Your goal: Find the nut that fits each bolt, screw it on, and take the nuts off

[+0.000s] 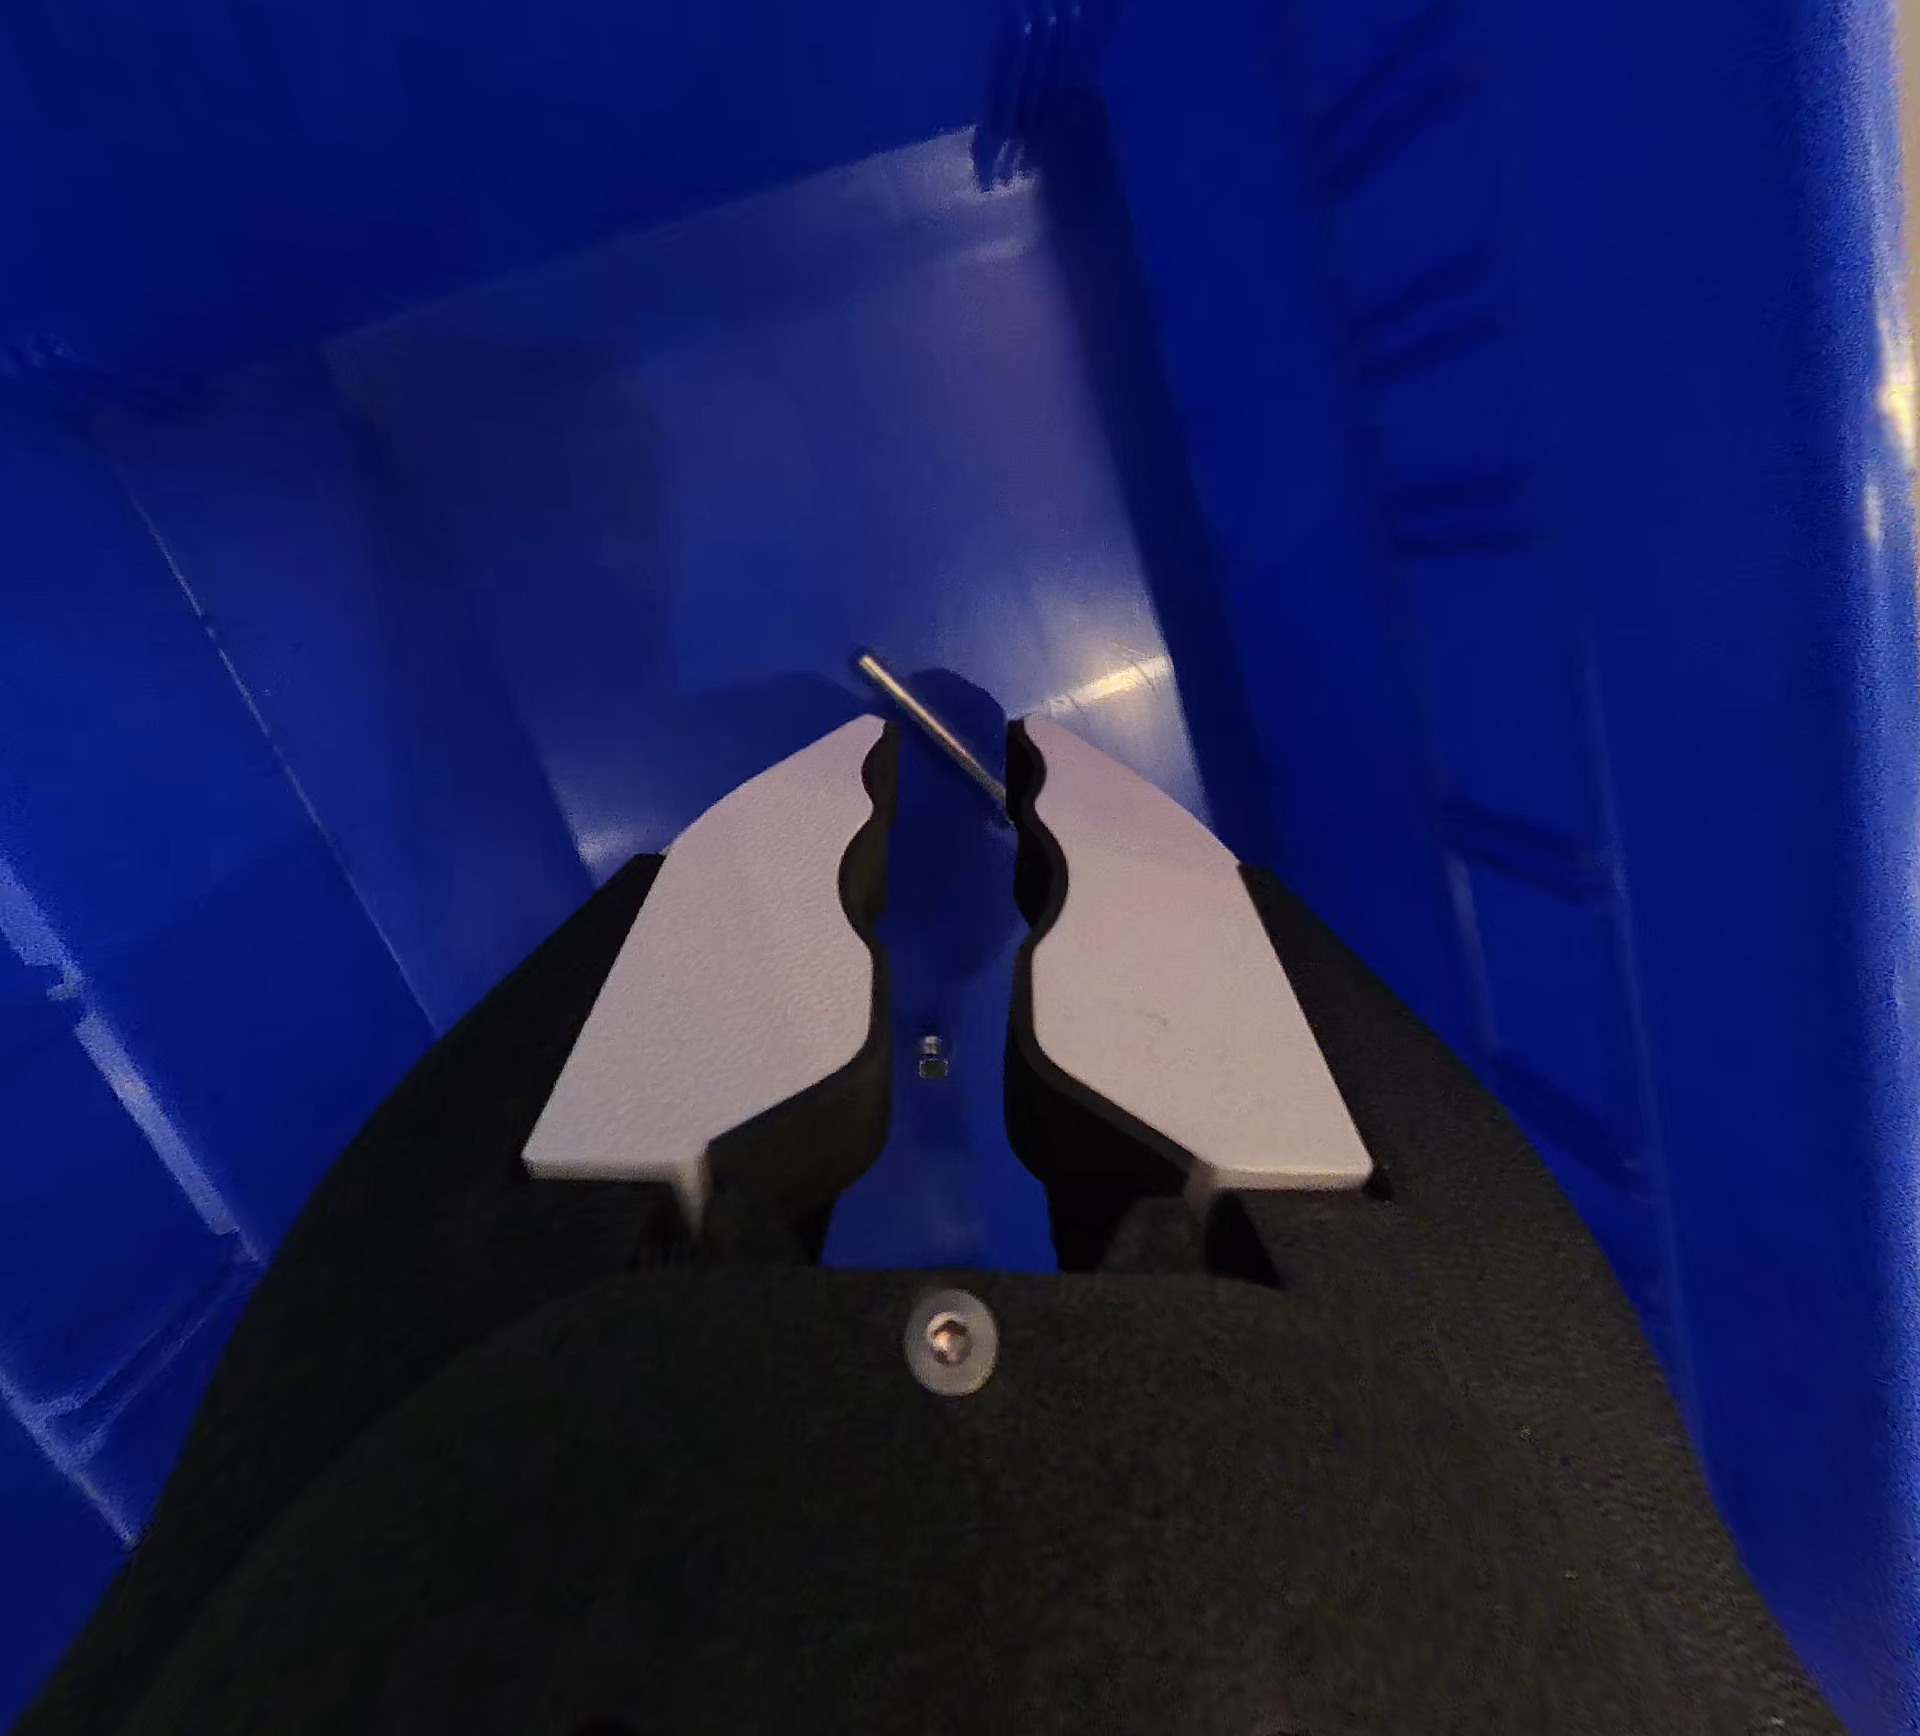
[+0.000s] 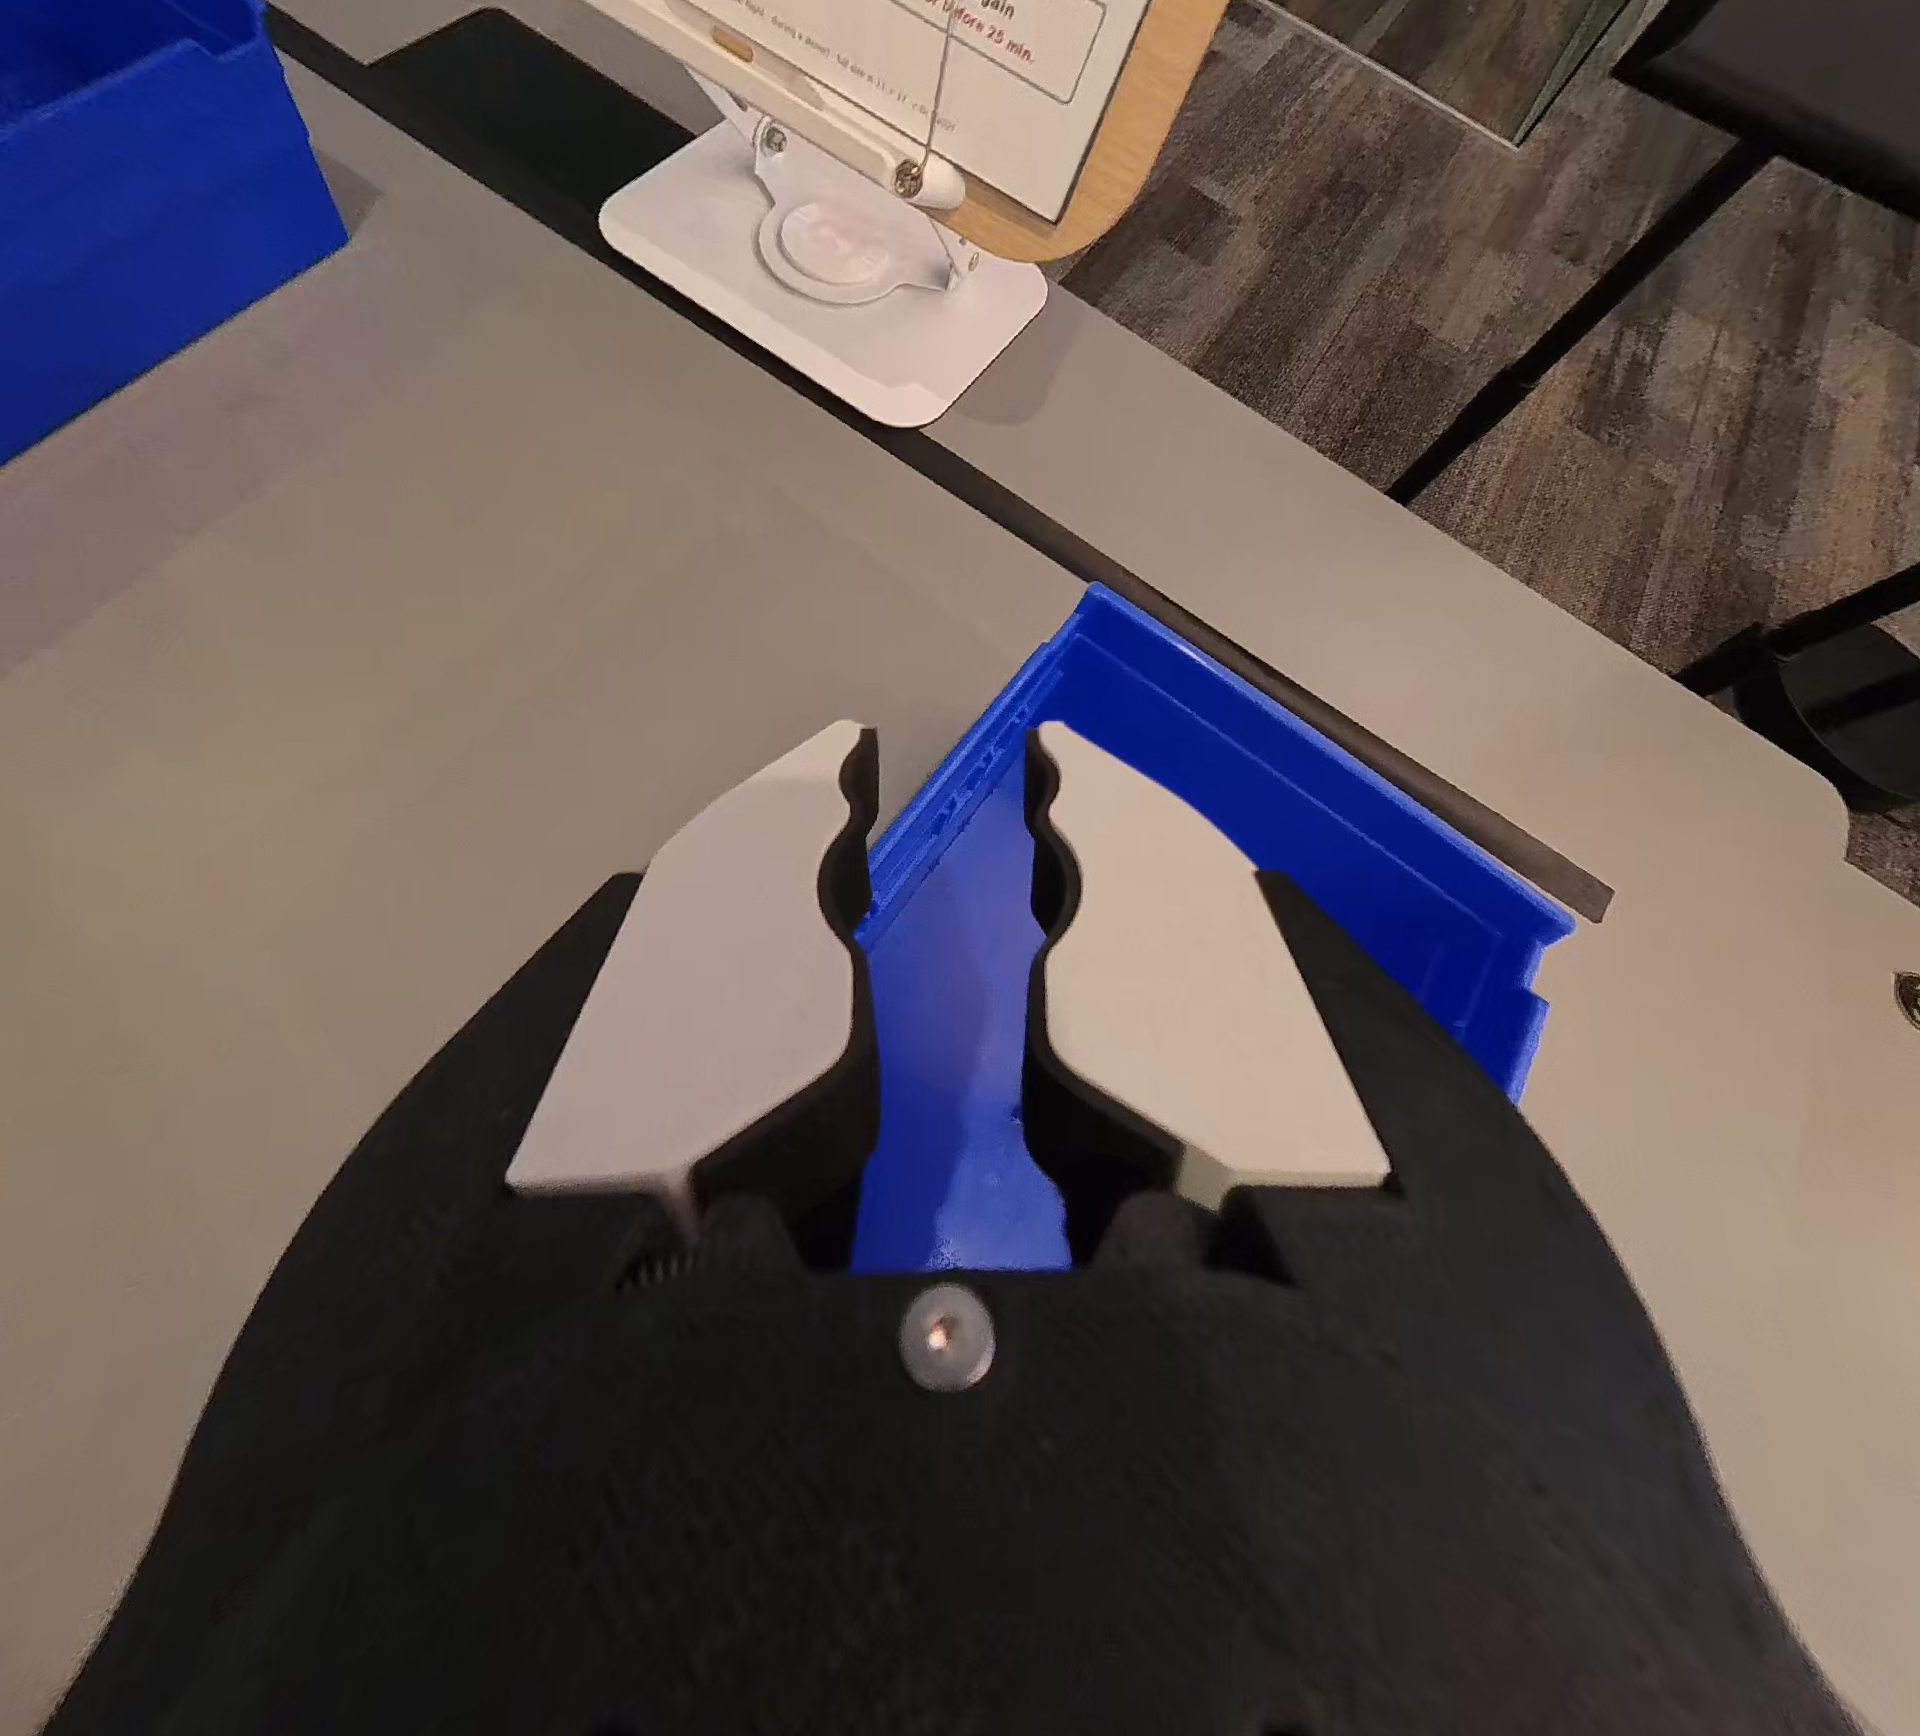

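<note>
Deep inside a blue bin [image 1: 727, 336], the left hand-held gripper [image 1: 948, 730] is released, its jaws parted over a tiny nut [image 1: 934, 1058] on the floor; a thin bolt [image 1: 930, 726] lies just past the tips. The right hand-held gripper [image 2: 951, 736], also released, hovers over a second blue bin [image 2: 1247, 782] on the grey worktop [image 2: 468, 595]. Beyond stand a third blue bin [image 2: 135, 159] and a sign stand [image 2: 831, 273].
</note>
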A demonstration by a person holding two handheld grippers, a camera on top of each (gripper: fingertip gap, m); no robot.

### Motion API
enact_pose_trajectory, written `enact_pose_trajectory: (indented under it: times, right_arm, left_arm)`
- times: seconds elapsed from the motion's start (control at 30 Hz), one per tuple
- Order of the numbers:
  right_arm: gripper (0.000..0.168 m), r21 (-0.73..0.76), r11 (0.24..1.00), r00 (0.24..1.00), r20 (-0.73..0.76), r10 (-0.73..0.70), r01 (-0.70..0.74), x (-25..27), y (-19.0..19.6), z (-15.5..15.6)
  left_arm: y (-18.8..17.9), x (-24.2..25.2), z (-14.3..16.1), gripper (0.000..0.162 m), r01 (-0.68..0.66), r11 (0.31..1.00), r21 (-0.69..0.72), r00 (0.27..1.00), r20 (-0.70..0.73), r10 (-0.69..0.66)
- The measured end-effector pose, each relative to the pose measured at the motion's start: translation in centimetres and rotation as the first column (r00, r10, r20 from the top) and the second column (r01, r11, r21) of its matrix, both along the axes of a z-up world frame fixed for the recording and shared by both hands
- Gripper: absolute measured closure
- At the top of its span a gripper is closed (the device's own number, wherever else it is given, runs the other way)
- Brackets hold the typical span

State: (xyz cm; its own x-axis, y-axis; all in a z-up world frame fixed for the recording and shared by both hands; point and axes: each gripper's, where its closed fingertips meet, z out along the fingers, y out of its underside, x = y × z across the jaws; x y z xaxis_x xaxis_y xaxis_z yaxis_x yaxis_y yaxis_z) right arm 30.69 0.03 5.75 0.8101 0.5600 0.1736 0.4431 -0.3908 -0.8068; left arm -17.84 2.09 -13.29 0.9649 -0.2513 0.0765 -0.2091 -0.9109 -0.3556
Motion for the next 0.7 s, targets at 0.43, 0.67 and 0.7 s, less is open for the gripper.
enact_pose_trajectory:
  times: [0.43,0.67,0.7]
  right_arm:
    - [0.141,-0.040,0.999,0.995,0.095,0.040,-0.036,-1.3,0.1,-1.6]
    - [0.141,-0.046,0.998,0.993,0.112,0.043,-0.038,-1.7,0.3,-2.0]
    - [0.141,-0.045,0.998,0.993,0.114,0.041,-0.036,-1.7,0.4,-2.1]
  left_arm:
    - [0.0,-0.7,-1.6,0.151,-0.012,0.999,-0.050,0.997,-0.076,0.008]
    - [-0.2,-2.2,0.6,0.156,-0.001,1.000,0.010,0.997,-0.081,0.002]
    - [-0.1,-2.4,1.7,0.156,-0.001,0.999,0.048,0.997,-0.080,0.005]
